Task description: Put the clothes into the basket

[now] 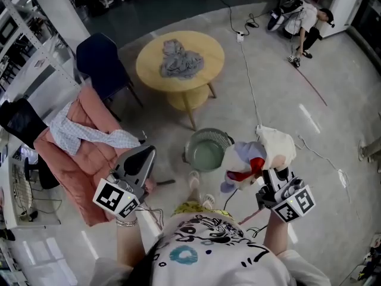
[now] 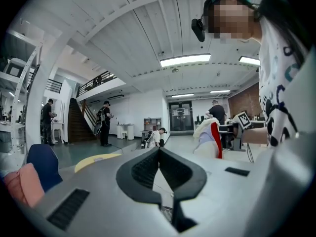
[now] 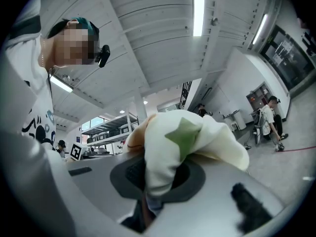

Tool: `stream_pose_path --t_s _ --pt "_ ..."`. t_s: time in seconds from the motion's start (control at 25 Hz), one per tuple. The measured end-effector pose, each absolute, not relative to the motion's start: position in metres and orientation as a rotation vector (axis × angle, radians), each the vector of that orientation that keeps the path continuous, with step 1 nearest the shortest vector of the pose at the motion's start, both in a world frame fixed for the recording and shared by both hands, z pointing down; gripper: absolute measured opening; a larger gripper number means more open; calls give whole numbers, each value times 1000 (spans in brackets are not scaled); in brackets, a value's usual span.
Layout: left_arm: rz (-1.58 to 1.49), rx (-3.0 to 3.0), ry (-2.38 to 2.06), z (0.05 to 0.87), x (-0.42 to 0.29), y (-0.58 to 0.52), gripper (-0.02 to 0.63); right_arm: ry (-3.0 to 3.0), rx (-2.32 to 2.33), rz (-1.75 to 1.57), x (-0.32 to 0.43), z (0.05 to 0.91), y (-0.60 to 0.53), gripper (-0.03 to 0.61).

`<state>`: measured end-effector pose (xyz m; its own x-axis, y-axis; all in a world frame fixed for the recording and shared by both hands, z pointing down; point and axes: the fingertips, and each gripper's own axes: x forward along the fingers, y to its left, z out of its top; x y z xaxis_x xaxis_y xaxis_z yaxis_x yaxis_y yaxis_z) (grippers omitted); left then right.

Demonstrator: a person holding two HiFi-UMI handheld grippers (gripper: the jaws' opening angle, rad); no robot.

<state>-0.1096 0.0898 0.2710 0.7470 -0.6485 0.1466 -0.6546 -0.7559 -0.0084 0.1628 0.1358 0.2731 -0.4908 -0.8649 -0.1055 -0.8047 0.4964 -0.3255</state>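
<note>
My right gripper (image 1: 265,176) (image 3: 157,177) is shut on a bundle of clothes (image 1: 271,145) (image 3: 185,135), cream with lavender and red parts, held up in the air to the right of the basket. The same bundle (image 2: 210,135) shows at the right of the left gripper view. The round grey-green basket (image 1: 208,154) stands on the floor just ahead of my feet, with nothing in it. My left gripper (image 1: 149,154) (image 2: 158,150) hangs left of the basket, its jaws shut with nothing between them. More grey clothes (image 1: 178,61) lie on the round yellow table (image 1: 152,64).
A pink padded chair (image 1: 65,165) at the left carries a white checked garment (image 1: 83,133). Behind it stands a dark blue chair (image 1: 101,64). A cable (image 1: 250,82) runs across the floor right of the table. A person (image 1: 305,24) crouches at the far right.
</note>
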Motion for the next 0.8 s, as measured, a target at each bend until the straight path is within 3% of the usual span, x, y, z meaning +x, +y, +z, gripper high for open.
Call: stream_pose_path --t_s 0.8 --pt "216 2897 -870 308 -64 -23 14 2574 -1392 -397 143 284 37 51"
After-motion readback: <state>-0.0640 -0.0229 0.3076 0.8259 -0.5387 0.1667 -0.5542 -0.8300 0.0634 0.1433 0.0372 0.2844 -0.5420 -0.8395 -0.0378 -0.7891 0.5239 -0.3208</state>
